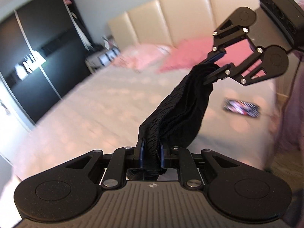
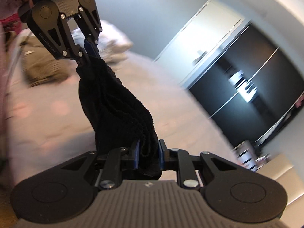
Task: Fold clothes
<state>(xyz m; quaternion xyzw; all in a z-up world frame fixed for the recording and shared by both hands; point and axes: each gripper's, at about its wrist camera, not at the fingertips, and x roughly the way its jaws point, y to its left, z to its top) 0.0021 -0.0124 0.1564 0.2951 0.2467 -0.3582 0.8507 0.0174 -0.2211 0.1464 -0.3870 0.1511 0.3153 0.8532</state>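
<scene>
We see a black garment (image 1: 171, 112), gathered ribbed edge like a waistband, strung between the two claws above the bed (image 1: 85, 114), hanging clear of the sheet. In the left wrist view it runs from bottom centre up to the upper right; in the right wrist view it runs from bottom centre to the upper left.

The left claw (image 1: 151, 153) is clamped on one end of the bunched edge, blue pads pinching fabric from both sides. The right claw (image 1: 214, 66), upper right of that view, is clamped on the other end. The same grips show in the right wrist view: right claw (image 2: 149, 153) at the bottom, left claw (image 2: 89, 51) at upper left.

We judge the two-ended hold is meant to stretch the edge straight so the rest hangs and can be laid flat on the bed for folding. The fabric between the claws is slack and bunched, not yet spread.

Further out: pink pillows (image 1: 190, 57) and a cream headboard (image 1: 180, 15) at the top, a small printed item (image 1: 241, 108) on the sheet at right, a dark wardrobe (image 1: 41, 57) at left. The background is blurred.
</scene>
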